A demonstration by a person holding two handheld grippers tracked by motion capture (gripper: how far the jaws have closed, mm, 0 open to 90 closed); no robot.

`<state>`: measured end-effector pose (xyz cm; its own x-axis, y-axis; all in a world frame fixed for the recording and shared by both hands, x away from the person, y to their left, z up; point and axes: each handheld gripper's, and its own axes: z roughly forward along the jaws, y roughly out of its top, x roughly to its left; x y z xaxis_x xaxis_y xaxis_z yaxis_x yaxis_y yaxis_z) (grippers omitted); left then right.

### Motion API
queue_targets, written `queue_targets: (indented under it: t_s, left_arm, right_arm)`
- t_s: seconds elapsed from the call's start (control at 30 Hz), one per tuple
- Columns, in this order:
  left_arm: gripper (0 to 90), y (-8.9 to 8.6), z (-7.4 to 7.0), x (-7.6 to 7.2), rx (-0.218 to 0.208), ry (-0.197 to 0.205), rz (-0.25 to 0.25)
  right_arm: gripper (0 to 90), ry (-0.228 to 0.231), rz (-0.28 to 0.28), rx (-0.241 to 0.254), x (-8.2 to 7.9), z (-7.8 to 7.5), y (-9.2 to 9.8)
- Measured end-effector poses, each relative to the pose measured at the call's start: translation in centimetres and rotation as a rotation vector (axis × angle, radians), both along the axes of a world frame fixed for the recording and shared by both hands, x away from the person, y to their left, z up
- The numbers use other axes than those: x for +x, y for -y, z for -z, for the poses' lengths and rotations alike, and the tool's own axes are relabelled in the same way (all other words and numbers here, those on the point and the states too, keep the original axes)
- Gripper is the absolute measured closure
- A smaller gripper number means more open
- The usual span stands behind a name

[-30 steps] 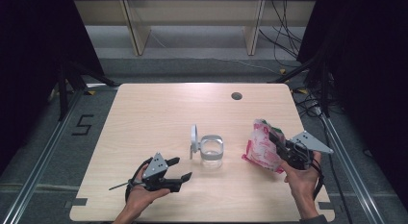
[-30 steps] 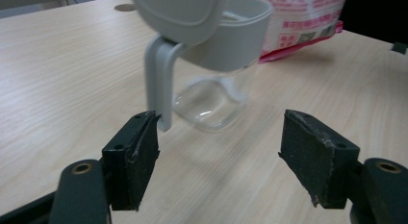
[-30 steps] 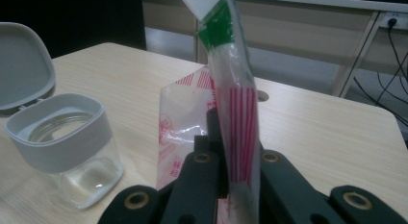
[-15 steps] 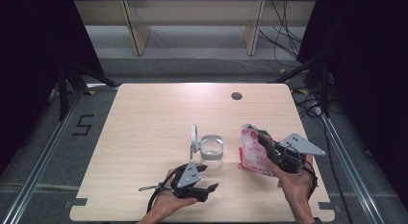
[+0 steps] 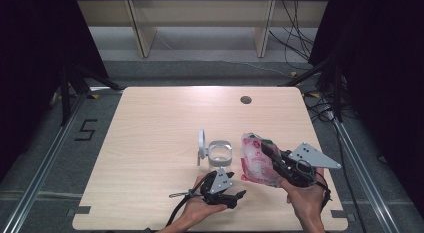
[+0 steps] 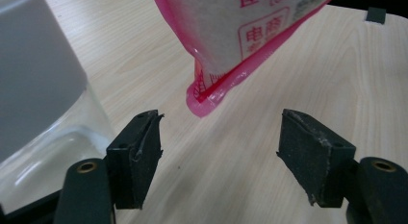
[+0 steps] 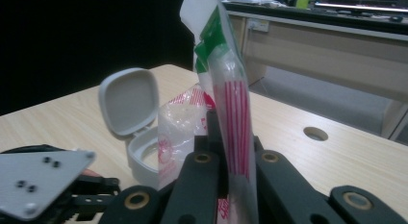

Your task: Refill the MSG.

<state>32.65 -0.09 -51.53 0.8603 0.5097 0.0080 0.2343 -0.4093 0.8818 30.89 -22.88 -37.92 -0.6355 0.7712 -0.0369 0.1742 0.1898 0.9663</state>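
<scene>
Sliding rightward along the near edge of the table [image 5: 150, 123] since a second ago, the left gripper [image 5: 235, 197] now sits just in front of the clear jar [image 5: 219, 154], while the right gripper [image 5: 270, 154] has drawn its pink pouch [image 5: 255, 163] closer to that jar. Seen in the left gripper view, the left gripper's jaws stand wide apart with nothing between them, aimed at the pouch's bottom corner [image 6: 204, 96], which hangs just above the wood; the jar's glass wall [image 6: 38, 118] rises close on one side. That approach looks meant to take hold of the pouch's lower end, probably to steady or tip it. Clamped tight on the pouch [image 7: 231, 113], the right gripper [image 7: 228, 161] holds it upright by its edge, its folded top rising above the jaws. Beyond it the jar stands open, its hinged grey lid [image 7: 130, 101] flipped up and back, leaving the mouth free to receive the contents. A round cable hole [image 5: 245, 99] marks the far side of the tabletop, well apart from the work.
</scene>
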Motion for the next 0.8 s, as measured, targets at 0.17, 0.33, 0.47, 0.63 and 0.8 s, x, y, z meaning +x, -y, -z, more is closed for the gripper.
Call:
queue_targets:
  t_s: [0.17,0.33,0.47,0.63,0.8]
  left_arm:
    - [30.9,1.0,0.3,0.1,-0.012,-0.012,-0.017]
    - [35.4,1.0,0.3,0.1,-0.029,-0.004,-0.027]
    - [48.8,1.0,0.1,0.1,-0.013,0.013,-0.007]
    - [62.9,1.2,0.1,0.0,-0.01,0.021,0.011]
    - [72.5,1.4,-0.2,-0.1,-0.018,0.029,0.014]
  right_arm:
    - [90.0,0.01,-0.021,0.02,-0.4,-0.3,-0.6]
    - [90.0,0.015,-0.053,0.045,-0.6,-0.6,-0.9]
    - [90.0,0.001,-0.074,0.057,-1.0,-0.8,-1.4]
    - [90.0,-0.012,-0.076,0.06,-1.1,-0.8,-1.9]
    - [90.0,0.008,-0.066,0.051,-0.5,-1.0,-1.7]
